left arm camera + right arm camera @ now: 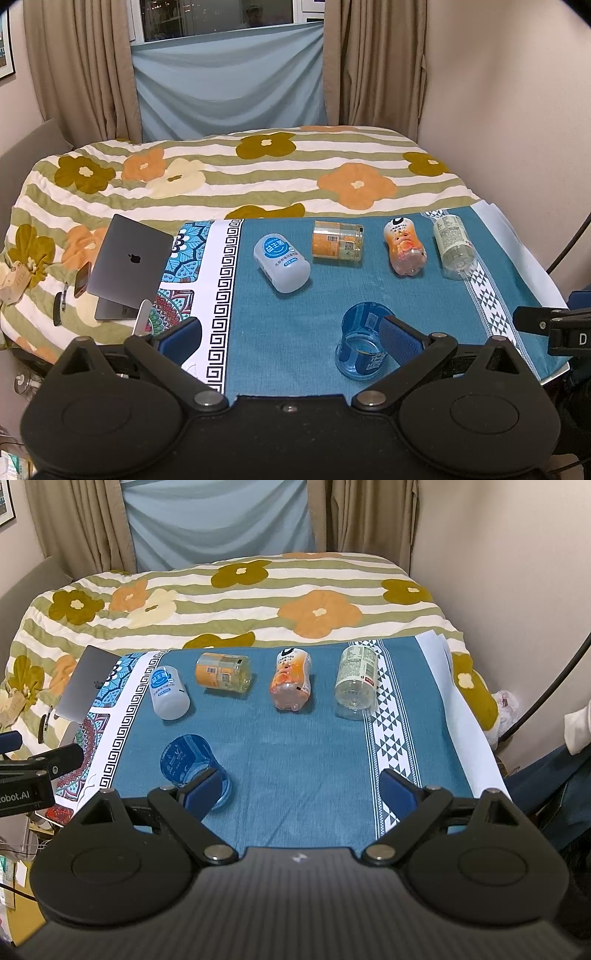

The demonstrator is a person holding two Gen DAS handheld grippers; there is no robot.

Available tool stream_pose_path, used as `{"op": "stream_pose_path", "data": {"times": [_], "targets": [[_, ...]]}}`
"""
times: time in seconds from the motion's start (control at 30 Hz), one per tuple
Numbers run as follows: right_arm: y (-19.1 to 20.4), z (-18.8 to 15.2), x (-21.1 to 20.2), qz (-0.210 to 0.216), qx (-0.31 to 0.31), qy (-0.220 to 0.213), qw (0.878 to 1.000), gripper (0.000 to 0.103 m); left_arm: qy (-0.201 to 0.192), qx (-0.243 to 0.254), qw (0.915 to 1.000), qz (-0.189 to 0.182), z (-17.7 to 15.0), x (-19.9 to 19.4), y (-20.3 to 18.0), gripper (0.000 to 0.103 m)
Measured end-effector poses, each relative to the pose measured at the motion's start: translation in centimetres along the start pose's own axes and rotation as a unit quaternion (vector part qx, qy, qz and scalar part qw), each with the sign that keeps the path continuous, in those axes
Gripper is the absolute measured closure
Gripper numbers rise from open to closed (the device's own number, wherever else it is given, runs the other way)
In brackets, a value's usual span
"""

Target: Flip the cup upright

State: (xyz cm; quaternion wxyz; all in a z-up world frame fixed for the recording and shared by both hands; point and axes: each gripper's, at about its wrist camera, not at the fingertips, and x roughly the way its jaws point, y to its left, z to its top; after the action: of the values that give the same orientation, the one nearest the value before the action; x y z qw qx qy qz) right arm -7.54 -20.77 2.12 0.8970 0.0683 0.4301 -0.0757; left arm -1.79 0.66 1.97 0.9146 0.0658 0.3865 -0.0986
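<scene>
You had spread the teal cloth (295,775) flat as your working ground, the four bottles lying in a row along its far edge, the blue cup (360,347) on its side at its near-left, and both grippers' fingers held wide, empty.

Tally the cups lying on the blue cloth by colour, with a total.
Orange: 2, orange-label cup, orange-peach cup
White: 1, white cup
Blue: 1, blue cup
Clear with green label: 1, green-label cup
Total: 5
</scene>
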Motion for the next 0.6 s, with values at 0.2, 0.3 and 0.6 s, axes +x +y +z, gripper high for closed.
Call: {"op": "stream_pose_path", "data": {"times": [0.2, 0.3, 0.6], "targets": [[0.1, -0.01, -0.04, 0.0, 0.0, 0.0, 1.0, 0.0, -0.003, 0.001, 1.0, 0.002, -0.04, -0.27, 0.13, 0.0], [0.08, -0.02, -0.04, 0.0, 0.0, 0.0, 1.0, 0.0, -0.004, 0.002, 1.0, 0.003, 0.01, -0.35, 0.18, 0.0], [0.14, -0.02, -0.07, 0.0, 0.0, 0.0, 1.0, 0.0, -0.007, 0.0, 1.0, 0.003, 0.09, -0.48, 0.17, 0.0]]}}
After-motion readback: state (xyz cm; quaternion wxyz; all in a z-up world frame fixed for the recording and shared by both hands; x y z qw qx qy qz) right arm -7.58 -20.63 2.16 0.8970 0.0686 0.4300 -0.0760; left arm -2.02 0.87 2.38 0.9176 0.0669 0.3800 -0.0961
